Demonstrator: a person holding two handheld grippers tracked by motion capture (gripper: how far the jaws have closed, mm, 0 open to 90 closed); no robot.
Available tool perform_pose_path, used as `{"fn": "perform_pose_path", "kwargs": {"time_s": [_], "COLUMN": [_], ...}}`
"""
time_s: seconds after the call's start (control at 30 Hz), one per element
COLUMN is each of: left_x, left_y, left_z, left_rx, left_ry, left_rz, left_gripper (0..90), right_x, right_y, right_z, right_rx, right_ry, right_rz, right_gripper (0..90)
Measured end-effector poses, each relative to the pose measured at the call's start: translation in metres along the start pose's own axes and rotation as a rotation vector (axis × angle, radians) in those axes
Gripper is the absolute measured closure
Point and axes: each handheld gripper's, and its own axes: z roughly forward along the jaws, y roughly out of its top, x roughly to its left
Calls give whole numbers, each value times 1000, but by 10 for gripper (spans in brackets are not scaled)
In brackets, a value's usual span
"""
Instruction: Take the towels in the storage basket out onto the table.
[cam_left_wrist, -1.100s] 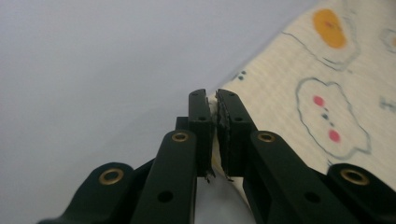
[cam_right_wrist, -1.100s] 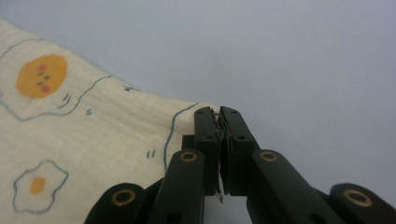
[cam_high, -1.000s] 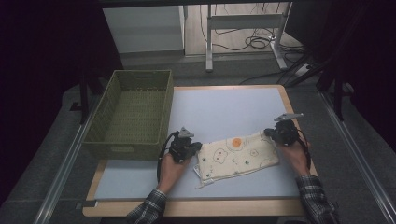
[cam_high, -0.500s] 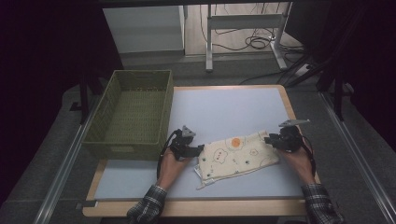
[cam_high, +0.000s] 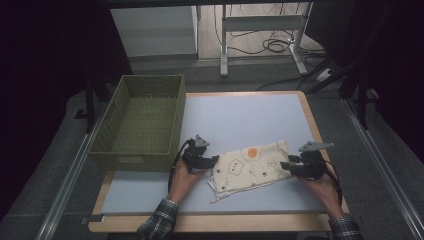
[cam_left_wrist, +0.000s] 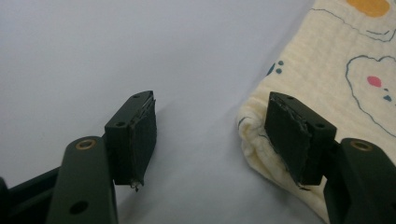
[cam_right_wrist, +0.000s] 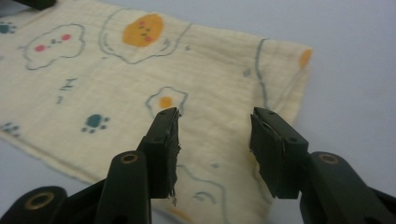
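A cream cloth printed with small cartoon shapes lies folded flat on the pale blue table, near the front. My left gripper sits at the cloth's left end. In the left gripper view the left gripper is open, its jaws just having opened. One jaw rests by the cloth's folded corner, with bare table in the gap. My right gripper is at the cloth's right end. In the right gripper view the right gripper hovers open over the cloth, its jaws just having opened, pressing on nothing.
A green woven basket stands empty at the table's left, close behind my left hand. The table top stretches bare behind the cloth to its wooden rim. Desk legs and cables lie on the floor beyond.
My right gripper has drawn back toward the table's near edge beside the cloth's right end. The left hand has stayed in place. The cloth lies about where it was.
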Motion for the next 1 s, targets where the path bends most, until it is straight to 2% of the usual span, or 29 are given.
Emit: {"fn": "perform_pose_path", "kwargs": {"time_s": [0.4,0.7,1.0], "left_x": [0,0,1], "left_y": [0,0,0], "left_z": [0,0,0], "left_rx": [-3,-4,1], "left_ry": [-1,-2,-1], "left_rz": [-1,-1,1], "left_gripper": [342,342,343], "right_x": [43,87,127], "right_y": [-1,9,22], "right_z": [8,27,49], "right_rx": [5,14,36], "right_ry": [93,215,324], "right_rz": [-76,-161,-207], "right_gripper": [519,677,693]}}
